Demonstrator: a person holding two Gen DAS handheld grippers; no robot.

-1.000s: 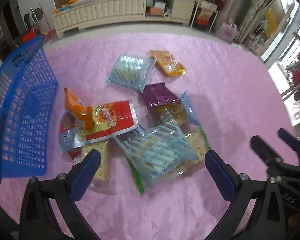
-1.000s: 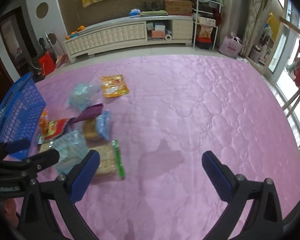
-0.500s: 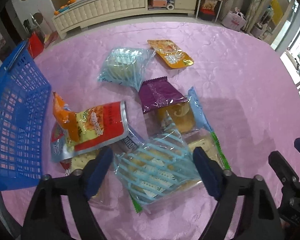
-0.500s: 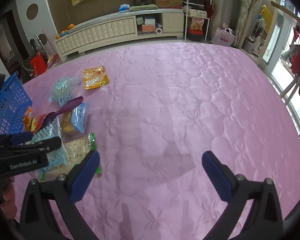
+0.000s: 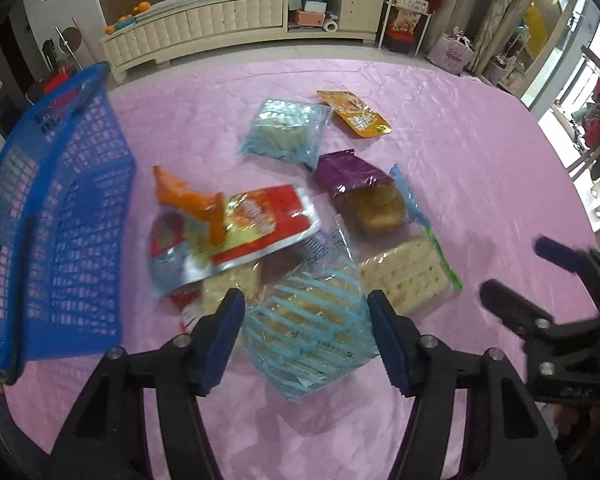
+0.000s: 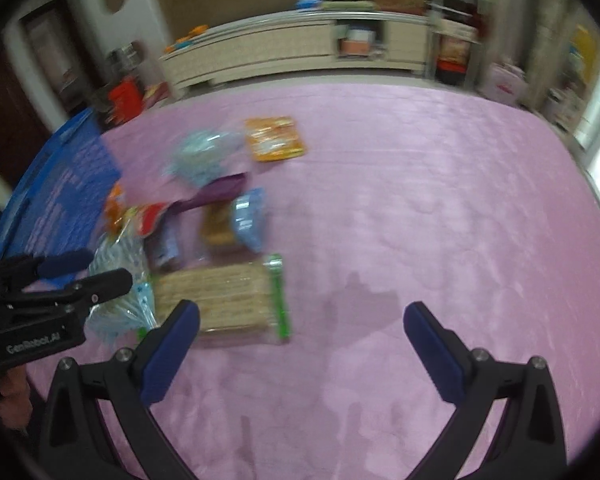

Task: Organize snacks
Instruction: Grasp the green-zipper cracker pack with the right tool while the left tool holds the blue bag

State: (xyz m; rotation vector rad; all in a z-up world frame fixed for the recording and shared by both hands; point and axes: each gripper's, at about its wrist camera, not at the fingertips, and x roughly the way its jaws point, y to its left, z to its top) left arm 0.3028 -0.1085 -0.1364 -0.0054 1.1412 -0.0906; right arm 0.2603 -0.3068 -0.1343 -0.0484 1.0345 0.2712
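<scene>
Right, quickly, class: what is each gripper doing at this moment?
Left gripper: jaws closing around the blue-striped cracker packet; a firm grip cannot be confirmed yet.
Right gripper: wide open, empty, over the pink cloth.

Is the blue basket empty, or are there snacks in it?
Empty, as far as shows: the blue basket shows only bare mesh; the snack packets lie outside on the pink cloth.

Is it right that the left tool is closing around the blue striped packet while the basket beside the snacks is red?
Not quite: the basket is blue, as the left wrist view shows. The left tool is indeed closing around the blue striped packet.
</scene>
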